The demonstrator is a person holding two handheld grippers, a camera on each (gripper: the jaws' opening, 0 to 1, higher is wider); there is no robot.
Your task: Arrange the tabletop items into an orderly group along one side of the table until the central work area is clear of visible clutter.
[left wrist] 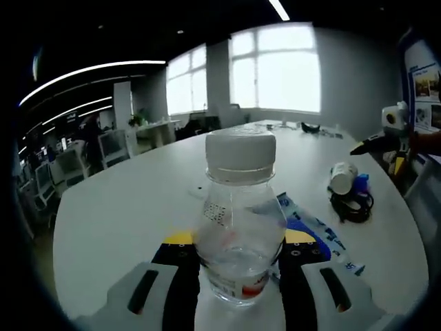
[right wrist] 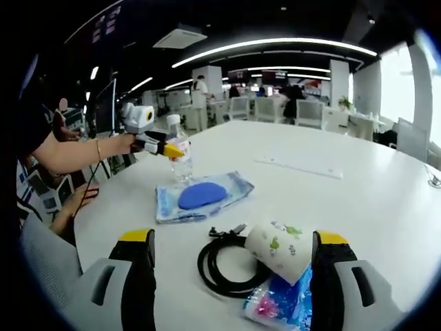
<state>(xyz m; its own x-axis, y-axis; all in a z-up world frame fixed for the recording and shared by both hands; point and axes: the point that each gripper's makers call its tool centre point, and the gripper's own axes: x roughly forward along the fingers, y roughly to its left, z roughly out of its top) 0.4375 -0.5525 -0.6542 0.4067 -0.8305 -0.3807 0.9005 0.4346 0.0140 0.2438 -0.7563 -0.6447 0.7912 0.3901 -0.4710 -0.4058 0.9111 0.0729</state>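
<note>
the left gripper (left wrist: 238,258) grips an upright bottle (left wrist: 239,214), and the wide-open right gripper (right wrist: 231,265) faces a tipped cup (right wrist: 281,249), black cable (right wrist: 224,265) and maybe a wipes pack (right wrist: 200,195).

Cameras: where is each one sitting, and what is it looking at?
Left gripper view: rides the left gripper, facing windows; its jaws hug a water bottle.
Right gripper view: rides the right gripper, facing the office; open jaws flank a paper cup and black cable; the person's arm shows.
Shared: bottle, wipes pack, cup, cable, white table.
</note>
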